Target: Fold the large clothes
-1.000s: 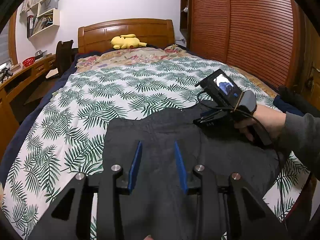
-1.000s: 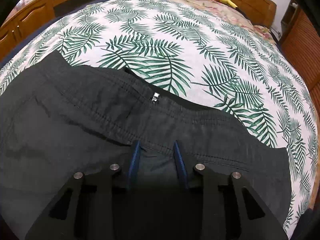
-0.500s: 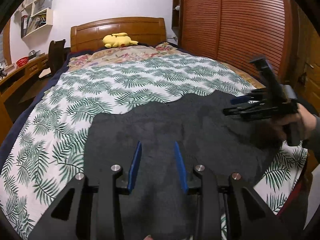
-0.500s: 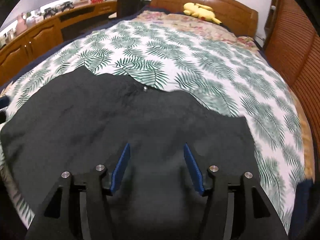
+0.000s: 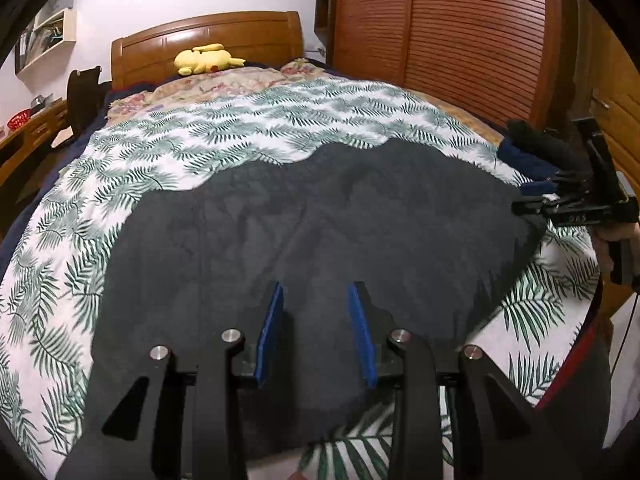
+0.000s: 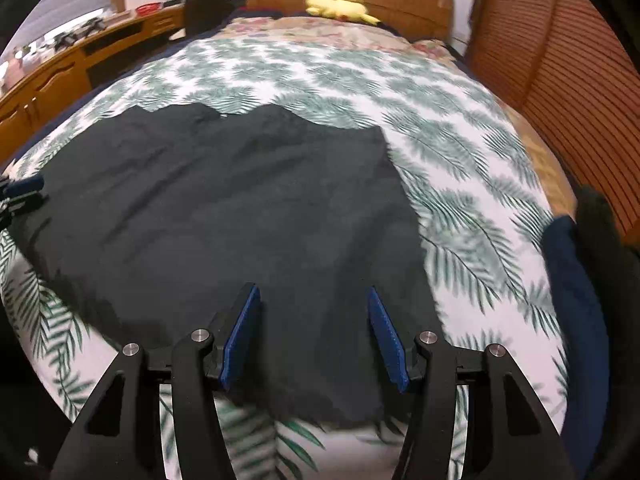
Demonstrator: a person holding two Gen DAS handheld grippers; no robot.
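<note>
A large dark grey garment (image 5: 320,232) lies spread flat on the leaf-print bedspread (image 5: 240,128); it also shows in the right wrist view (image 6: 224,208). My left gripper (image 5: 316,300) is open and empty, held above the garment's near part. My right gripper (image 6: 314,304) is open wide and empty over the garment's near right part. In the left wrist view the right gripper (image 5: 532,204) shows at the garment's right edge, held by a hand. The left gripper's tips (image 6: 20,194) show at the garment's left edge in the right wrist view.
A yellow plush toy (image 5: 208,58) lies by the wooden headboard (image 5: 208,40). Wooden louvred wardrobe doors (image 5: 440,40) stand to the right. A wooden desk (image 6: 60,72) runs along the left. Dark blue and black clothes (image 6: 580,280) lie at the bed's right edge.
Both grippers have drawn back toward the foot of the bed, away from the garment's waistband. The right gripper has opened wider and moved from mid-garment to its right side. The garment now lies spread flat.
</note>
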